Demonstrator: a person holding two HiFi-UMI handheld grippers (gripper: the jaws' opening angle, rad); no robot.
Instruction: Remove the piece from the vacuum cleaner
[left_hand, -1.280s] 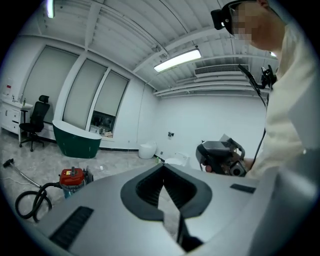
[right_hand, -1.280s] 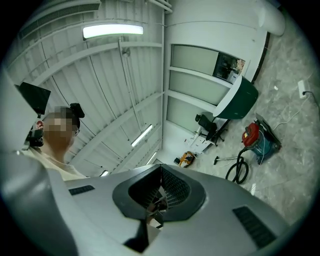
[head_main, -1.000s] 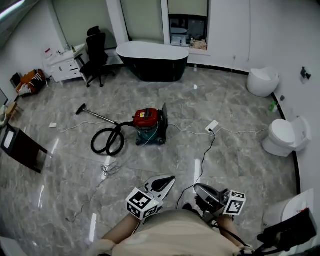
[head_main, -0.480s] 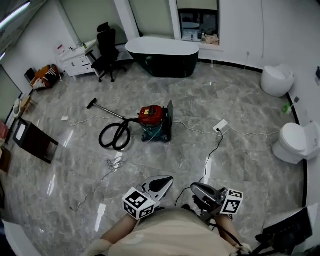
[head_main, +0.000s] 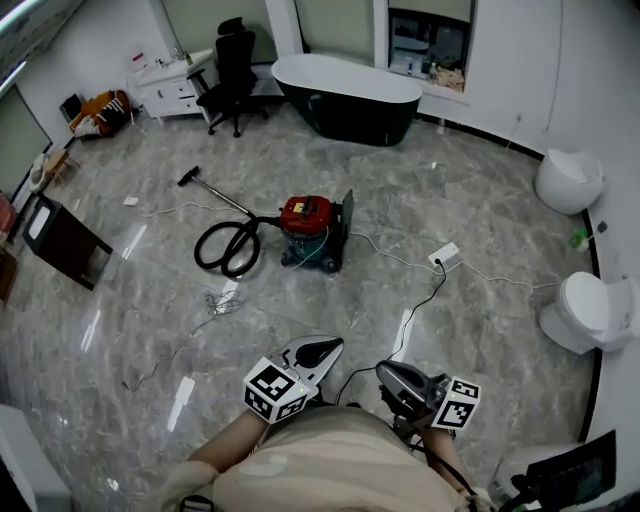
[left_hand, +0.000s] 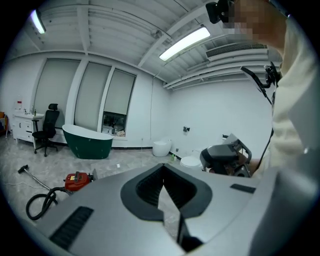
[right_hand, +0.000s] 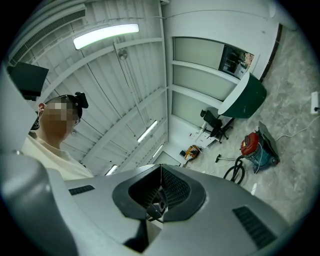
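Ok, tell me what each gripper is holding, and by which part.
Nothing is held. The left gripper and the right gripper are both shut and empty; the vacuum cleaner stands well away from both.

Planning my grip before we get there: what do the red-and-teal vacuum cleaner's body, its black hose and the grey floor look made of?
Red-and-teal vacuum cleaner body: probably moulded plastic, a smooth, evenly coloured shell.
Black hose: seems flexible plastic or rubber, as it lies coiled in a loop.
Grey floor: polished marble-look tile or stone, veined, mirroring light streaks.
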